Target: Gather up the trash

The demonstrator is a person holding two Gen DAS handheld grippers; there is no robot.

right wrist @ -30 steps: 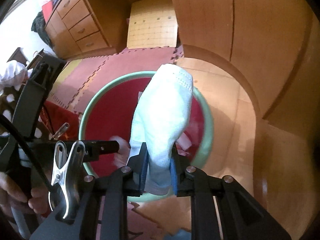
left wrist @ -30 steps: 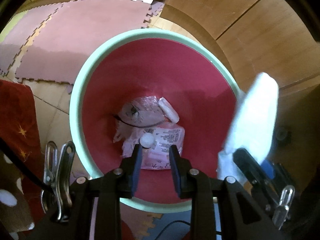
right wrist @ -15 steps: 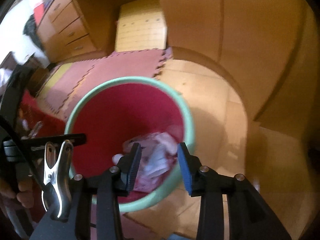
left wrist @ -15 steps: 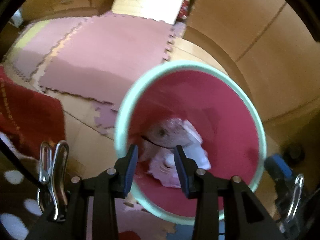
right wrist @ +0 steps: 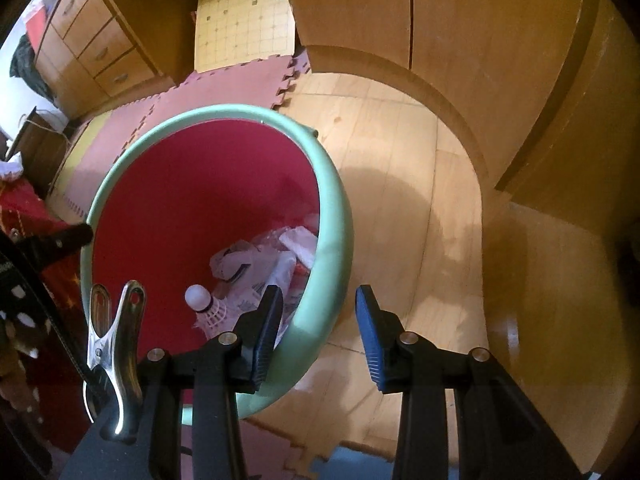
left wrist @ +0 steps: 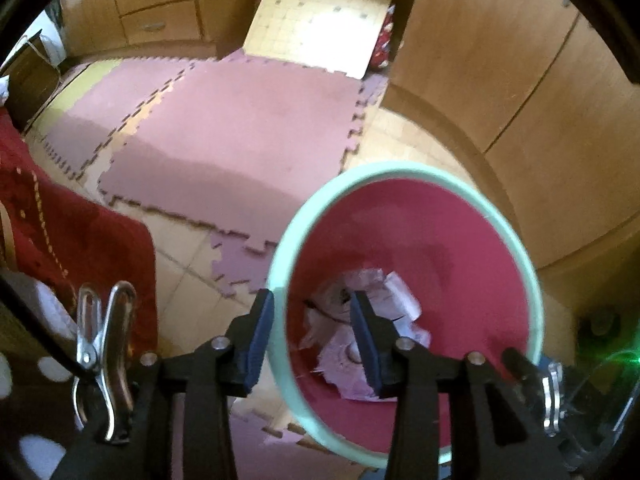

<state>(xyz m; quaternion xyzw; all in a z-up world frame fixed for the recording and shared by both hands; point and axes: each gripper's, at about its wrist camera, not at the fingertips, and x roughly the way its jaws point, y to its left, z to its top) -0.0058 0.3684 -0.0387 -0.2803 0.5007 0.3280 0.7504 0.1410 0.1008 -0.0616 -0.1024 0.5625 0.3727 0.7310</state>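
The mouth of the bin [right wrist: 336, 216] is wide and uncovered, so a gripper can pass straight down; crumpled wrappers [right wrist: 276, 256] and a shuttlecock [right wrist: 206, 304] lie only at the bottom. Its mint rim [left wrist: 400, 170] is the nearest obstacle. To the right, bare wooden floor [right wrist: 404, 184] lies free up to the curved cabinet [right wrist: 500, 80]. On the far left the foam mats [left wrist: 240, 120] lie flat and bare. A red cloth [left wrist: 80, 232] crowds the near left.

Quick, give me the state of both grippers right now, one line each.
Left gripper: open, holding nothing, jaws just been opening above the bin.
Right gripper: open, holding nothing, jaws just opened.
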